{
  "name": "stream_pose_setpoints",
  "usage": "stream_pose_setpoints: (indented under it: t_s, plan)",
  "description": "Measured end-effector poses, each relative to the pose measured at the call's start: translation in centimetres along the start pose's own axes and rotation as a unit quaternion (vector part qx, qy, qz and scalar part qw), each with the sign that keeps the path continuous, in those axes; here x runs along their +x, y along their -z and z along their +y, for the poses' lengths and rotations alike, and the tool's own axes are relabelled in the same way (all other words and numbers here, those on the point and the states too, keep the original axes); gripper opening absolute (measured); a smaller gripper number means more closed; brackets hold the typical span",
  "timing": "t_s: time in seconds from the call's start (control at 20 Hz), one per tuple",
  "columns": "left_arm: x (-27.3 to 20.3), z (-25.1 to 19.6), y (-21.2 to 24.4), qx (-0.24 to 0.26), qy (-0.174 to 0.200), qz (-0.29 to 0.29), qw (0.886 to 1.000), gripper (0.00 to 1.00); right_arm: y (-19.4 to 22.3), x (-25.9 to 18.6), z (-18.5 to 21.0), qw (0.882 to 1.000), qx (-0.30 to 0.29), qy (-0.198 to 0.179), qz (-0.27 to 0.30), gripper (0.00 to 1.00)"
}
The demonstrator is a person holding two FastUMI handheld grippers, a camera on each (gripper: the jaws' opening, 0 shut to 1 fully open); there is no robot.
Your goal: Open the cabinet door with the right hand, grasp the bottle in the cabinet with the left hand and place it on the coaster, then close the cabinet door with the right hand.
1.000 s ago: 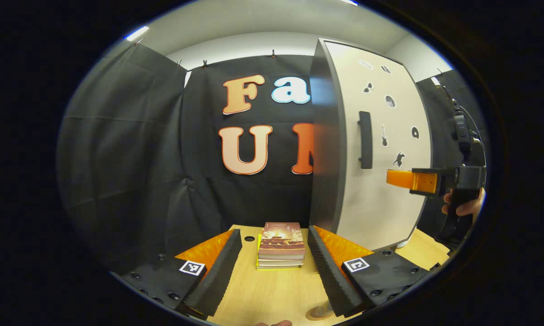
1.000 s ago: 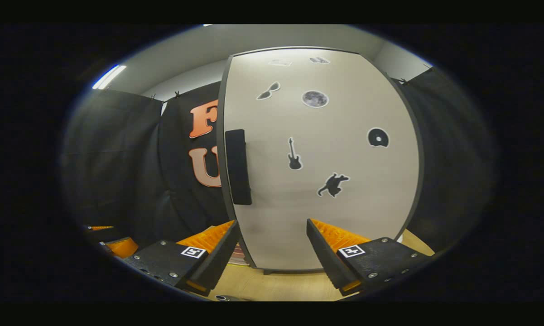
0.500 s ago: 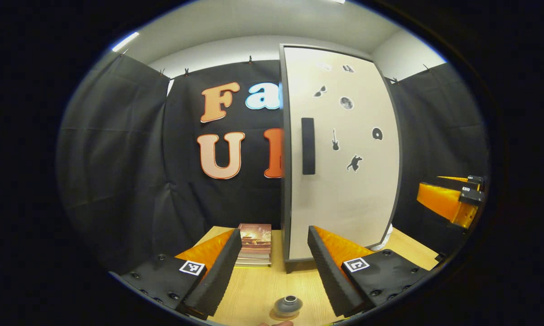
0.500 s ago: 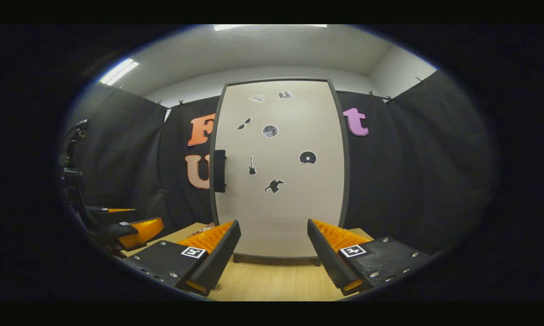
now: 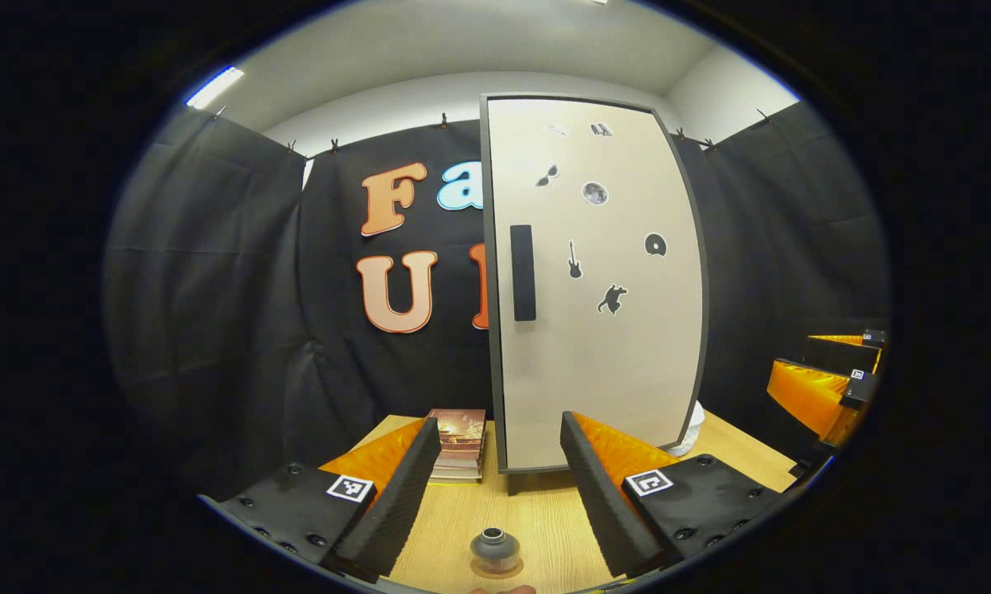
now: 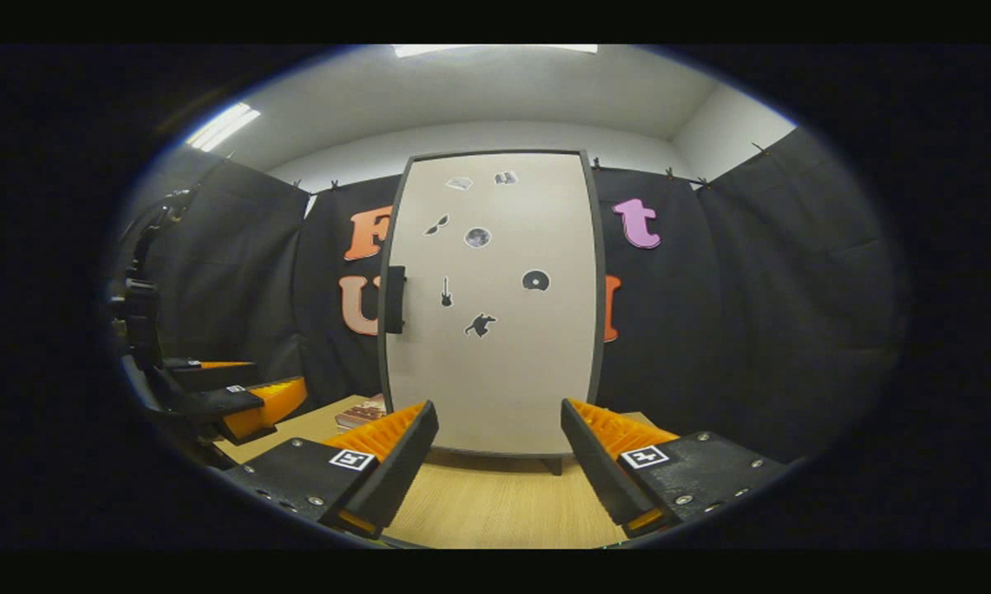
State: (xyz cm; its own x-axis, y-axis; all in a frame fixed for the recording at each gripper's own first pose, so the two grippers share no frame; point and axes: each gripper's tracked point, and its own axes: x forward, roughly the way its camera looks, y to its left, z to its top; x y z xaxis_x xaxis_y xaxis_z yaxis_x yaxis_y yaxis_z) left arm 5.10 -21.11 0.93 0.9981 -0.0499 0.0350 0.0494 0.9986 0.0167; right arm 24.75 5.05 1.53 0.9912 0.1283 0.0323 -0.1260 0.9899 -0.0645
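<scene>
Both grippers stand with their fingers spread wide and nothing between them. In the left gripper view, the left gripper (image 5: pixel 499 487) hovers over the table (image 5: pixel 536 516), and the bottle (image 5: pixel 495 549) stands upright on the coaster (image 5: pixel 497 568) at the near edge, between and below the fingertips, touched by neither. Beyond it, the cabinet (image 5: pixel 594 280) stands at the far side of the table with its door shut, the dark handle (image 5: pixel 523 272) along the door's left edge and small stickers on its face. A stack of books (image 5: pixel 458 444) lies just left of the cabinet's foot. The right gripper (image 5: pixel 825 379) shows at the far right, well apart from the cabinet.

In the right gripper view, the right gripper (image 6: pixel 499 462) faces the closed door (image 6: pixel 491 301) from some way back, touching nothing; the left gripper (image 6: pixel 231 396) shows at the left.

A second ago the door stood ajar and the right gripper was close by its handle; now the door is flush and both grippers have drawn back, with the bottle come into sight below the left one.
</scene>
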Motion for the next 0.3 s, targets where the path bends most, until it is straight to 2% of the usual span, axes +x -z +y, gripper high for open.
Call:
stream_pose_setpoints:
  t_s: [0.2,0.25,0.3]
  plan:
    - [-0.68,0.48,-0.13,-0.003,-0.01,0.002,1.0,0.95,0.39,-0.13,0.1,1.0,0.006,-0.003,0.007,0.93]
    - [-0.82,0.46,-0.18,-0.003,-0.01,0.002,1.0,0.99,0.47,-0.16,0.15,1.0,0.007,-0.002,0.009,0.93]
    - [-0.88,0.47,-0.13,-0.001,-0.01,0.003,1.0,0.95,0.49,-0.19,0.15,1.0,0.01,-0.001,0.011,0.93]
